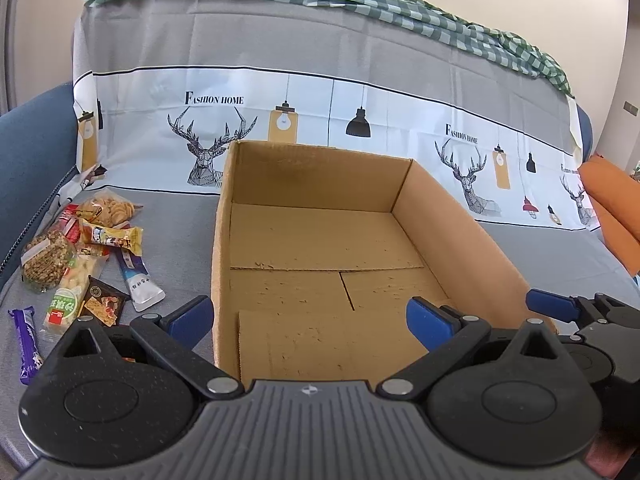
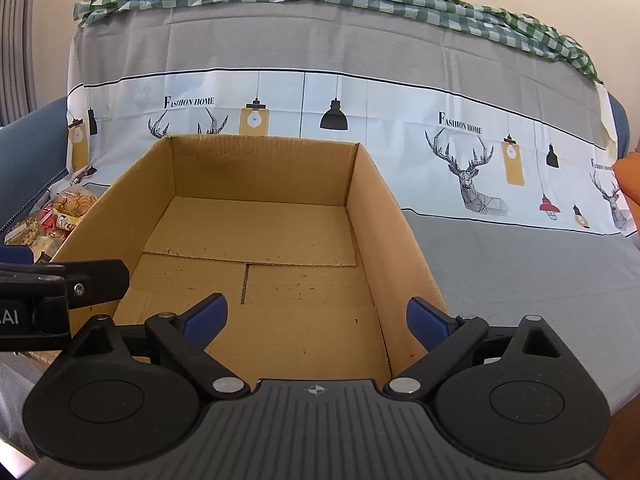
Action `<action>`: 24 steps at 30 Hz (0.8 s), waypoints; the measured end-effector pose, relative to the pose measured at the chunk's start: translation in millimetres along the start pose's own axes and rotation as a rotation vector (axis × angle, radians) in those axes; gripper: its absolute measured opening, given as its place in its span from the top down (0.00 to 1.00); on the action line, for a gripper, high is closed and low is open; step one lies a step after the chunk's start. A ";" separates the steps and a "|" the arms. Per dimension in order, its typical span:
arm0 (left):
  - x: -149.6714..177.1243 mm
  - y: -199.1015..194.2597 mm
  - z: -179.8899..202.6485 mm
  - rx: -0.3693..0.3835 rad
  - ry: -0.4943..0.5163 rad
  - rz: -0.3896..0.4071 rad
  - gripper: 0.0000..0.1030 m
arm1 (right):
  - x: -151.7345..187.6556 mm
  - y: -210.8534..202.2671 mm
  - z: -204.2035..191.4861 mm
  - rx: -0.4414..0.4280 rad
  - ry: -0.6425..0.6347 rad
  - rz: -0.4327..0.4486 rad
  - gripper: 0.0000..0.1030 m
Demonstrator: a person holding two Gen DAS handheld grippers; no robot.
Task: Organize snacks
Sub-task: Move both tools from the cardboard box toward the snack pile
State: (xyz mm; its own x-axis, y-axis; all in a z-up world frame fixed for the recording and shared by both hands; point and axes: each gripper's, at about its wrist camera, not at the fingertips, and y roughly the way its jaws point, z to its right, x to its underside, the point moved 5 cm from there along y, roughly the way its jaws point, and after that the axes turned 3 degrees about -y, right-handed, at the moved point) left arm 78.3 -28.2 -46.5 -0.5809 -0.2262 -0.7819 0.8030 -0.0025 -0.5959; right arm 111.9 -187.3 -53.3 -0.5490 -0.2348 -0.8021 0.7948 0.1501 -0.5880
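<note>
Both claws [image 1: 310,320] [image 2: 316,318] spread wide, gripping nothing, poised over empty box [image 1: 460,216], snacks [image 1: 80,256] waiting left for loading.

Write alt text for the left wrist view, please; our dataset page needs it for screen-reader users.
An empty, open cardboard box sits on a grey cloth-covered sofa, seen past the open left gripper, which holds nothing. A pile of wrapped snacks lies left of the box, with a purple bar nearest. The right gripper shows at the right edge.
</note>
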 end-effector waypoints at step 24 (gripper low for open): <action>-39.6 -31.4 -136.8 0.181 -0.135 -0.043 0.77 | -31.9 -27.0 -97.8 -0.241 0.093 0.136 0.49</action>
State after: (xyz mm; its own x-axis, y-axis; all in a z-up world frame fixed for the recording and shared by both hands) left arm 58.0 114.1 -21.8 -0.6017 -0.3504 -0.7177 0.7958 -0.1871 -0.5759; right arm 82.7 -90.0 -22.0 -0.4717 -0.1098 -0.8749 0.7844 0.4010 -0.4732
